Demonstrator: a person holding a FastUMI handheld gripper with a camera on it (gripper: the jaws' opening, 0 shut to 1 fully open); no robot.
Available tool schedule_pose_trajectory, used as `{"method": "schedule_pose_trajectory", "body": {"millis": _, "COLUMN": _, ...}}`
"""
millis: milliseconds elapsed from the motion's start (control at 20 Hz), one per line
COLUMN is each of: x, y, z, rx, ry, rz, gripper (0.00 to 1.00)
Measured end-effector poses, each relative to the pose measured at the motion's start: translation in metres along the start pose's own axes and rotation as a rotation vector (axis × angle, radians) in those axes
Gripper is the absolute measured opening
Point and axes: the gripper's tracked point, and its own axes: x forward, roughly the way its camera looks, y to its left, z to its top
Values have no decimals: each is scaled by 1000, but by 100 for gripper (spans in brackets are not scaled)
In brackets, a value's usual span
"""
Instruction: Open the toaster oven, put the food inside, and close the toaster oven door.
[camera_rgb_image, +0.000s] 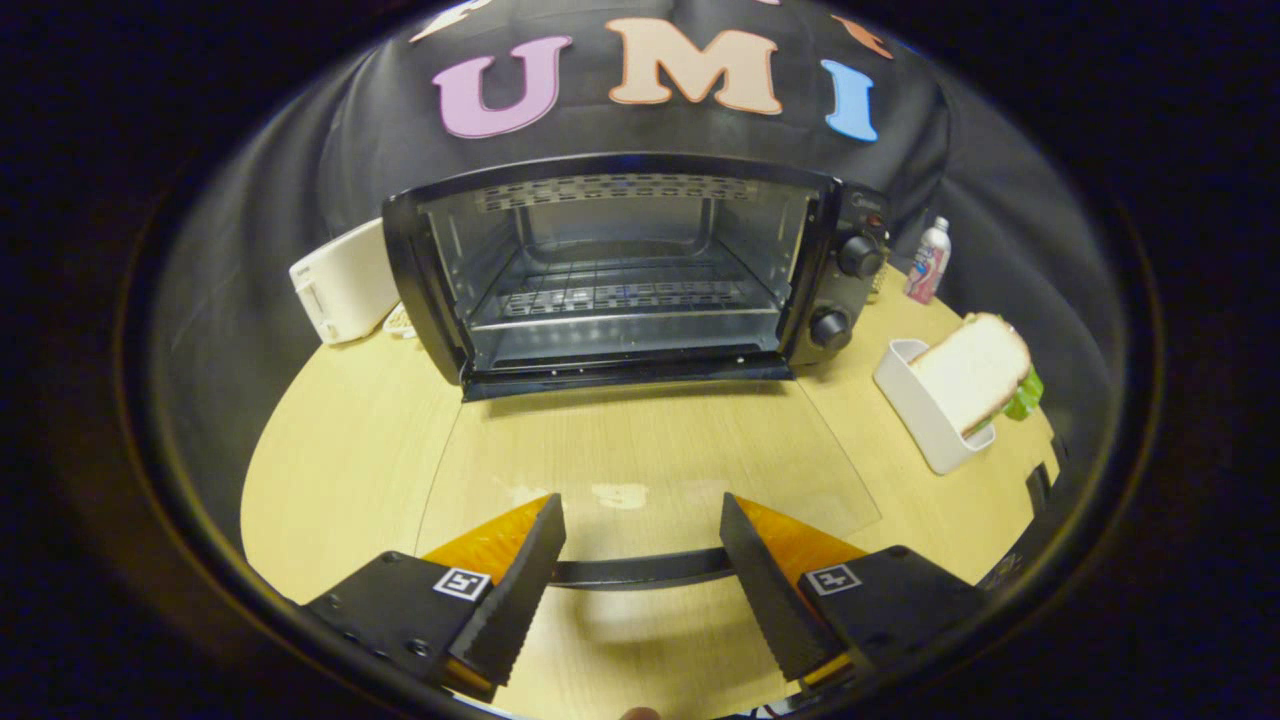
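One step looks done: the black toaster oven (620, 275) gapes open. Tongs (640, 560), spread and empty, next need the white-bread sandwich (970, 372) at right.

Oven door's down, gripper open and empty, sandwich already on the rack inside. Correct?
Not quite. The gripper view shows the rack bare; the sandwich sits in the white holder beside the toaster oven. The door is down, and the gripper is open and empty.

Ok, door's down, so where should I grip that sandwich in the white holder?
Probably the upper half of the sandwich, which stands clear above the white holder. Come from above, one finger on each bread face. The gripper is open and empty, the toaster oven ahead.
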Motion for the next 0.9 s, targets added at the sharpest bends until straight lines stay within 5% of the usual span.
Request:
{"method": "schedule_pose_trajectory", "body": {"millis": 450, "x": -5, "y": -44, "z": 45, "rx": -32, "ry": -64, "rz": -95, "gripper": 99}}
{"method": "schedule_pose_trajectory", "body": {"millis": 900, "x": -35, "y": -219, "z": 144, "rx": 116, "ry": -256, "rz": -433, "gripper": 100}}
